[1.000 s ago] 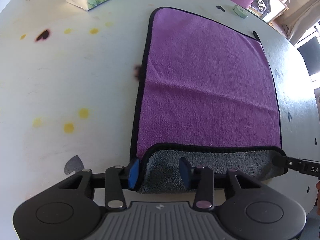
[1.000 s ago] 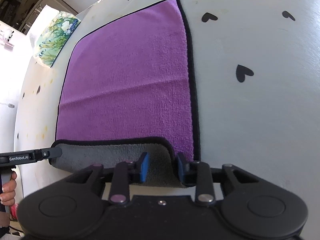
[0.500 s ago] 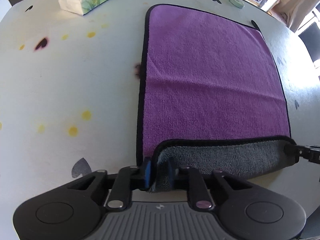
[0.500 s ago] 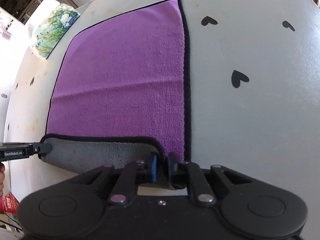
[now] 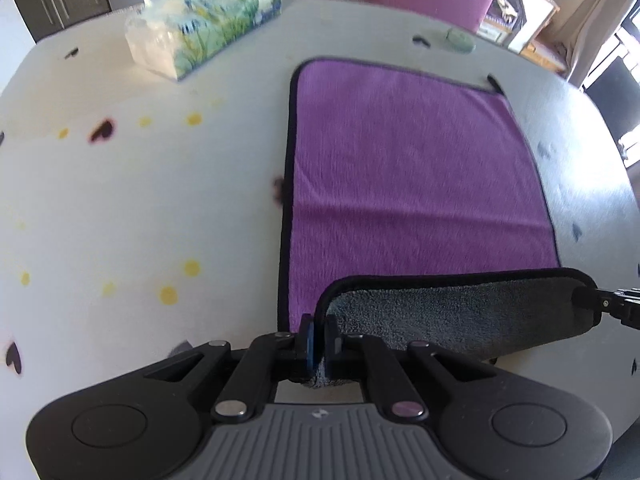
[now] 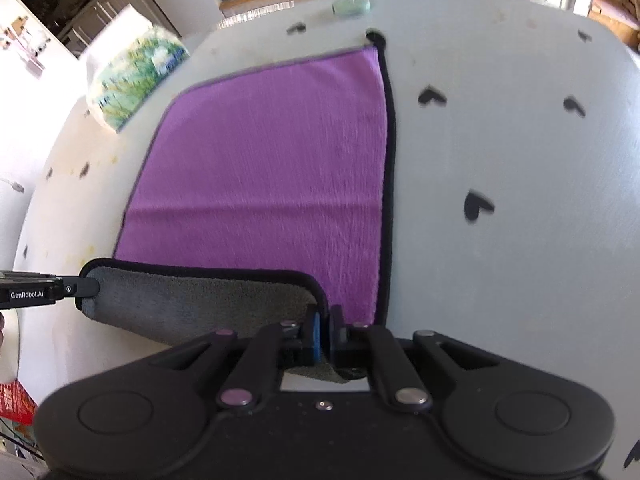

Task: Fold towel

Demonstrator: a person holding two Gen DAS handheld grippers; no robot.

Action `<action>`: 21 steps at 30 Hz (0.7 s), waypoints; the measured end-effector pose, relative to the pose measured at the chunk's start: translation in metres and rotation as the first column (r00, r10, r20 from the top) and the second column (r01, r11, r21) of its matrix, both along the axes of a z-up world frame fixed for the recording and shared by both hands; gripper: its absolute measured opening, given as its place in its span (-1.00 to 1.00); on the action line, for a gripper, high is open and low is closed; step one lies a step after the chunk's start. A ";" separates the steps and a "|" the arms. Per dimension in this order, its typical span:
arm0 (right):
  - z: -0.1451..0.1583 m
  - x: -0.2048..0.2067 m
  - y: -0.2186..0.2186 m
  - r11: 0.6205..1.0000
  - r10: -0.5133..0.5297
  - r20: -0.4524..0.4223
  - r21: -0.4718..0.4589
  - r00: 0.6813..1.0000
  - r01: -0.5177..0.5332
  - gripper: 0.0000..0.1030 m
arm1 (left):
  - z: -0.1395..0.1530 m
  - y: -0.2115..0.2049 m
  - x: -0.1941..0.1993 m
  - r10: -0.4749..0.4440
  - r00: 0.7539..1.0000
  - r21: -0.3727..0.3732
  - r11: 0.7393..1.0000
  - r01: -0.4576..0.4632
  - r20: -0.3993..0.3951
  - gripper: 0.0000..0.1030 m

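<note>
Table [image 5: 120, 208]: a pale rounded top printed with small black hearts and marked with yellow spots on its left side; everything listed here is borne by it. Towel [image 5: 408, 184]: purple pile on the upper face, grey on the underside, bound in black piping with a small hanging loop at the far right corner; it is laid flat across the middle of the table, except that the near edge is lifted and turned over so that a grey band is shown between the two near corners. It is judged light, soft and limp, with no stiffness of its own, so sagging between the held corners is to be expected; the bound corners are judged the best places to be held, since the piping gives the pads something firm to bite on. Tissue pack [image 5: 208, 16]: green floral wrapping, placed at the far left, well apart from the towel. Left gripper [image 5: 318, 338]: its blue-padded jaws are clamped on the near left corner of the towel. Right gripper [image 6: 324, 332]: its jaws are likewise pinched on the near right corner. Small pale green object [image 5: 460, 40]: set at the far edge just beyond the towel; its nature cannot be told.
</note>
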State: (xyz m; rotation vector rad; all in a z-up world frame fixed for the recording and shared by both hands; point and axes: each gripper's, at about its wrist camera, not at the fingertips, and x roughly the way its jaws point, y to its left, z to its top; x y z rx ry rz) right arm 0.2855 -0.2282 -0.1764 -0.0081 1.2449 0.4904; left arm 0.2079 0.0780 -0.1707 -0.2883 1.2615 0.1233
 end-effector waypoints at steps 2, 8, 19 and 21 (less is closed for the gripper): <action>0.008 0.002 0.000 1.000 -0.007 0.023 0.011 1.000 0.007 -0.92 | 0.007 0.000 0.003 0.004 1.000 0.011 1.000 -0.004 0.019 -0.90; 0.028 0.008 0.010 1.000 -0.004 0.097 0.023 0.995 0.002 -0.92 | 0.025 -0.005 0.015 0.000 0.996 0.063 0.998 -0.006 0.087 -0.90; 0.071 0.018 0.023 0.999 0.000 0.257 0.036 0.966 -0.010 -0.92 | 0.075 -0.012 0.038 -0.022 0.978 0.148 0.989 -0.009 0.209 -0.90; 0.077 0.022 0.024 0.999 -0.009 0.277 0.038 0.961 -0.002 -0.92 | 0.083 -0.013 0.044 -0.019 0.974 0.159 0.987 -0.017 0.224 -0.90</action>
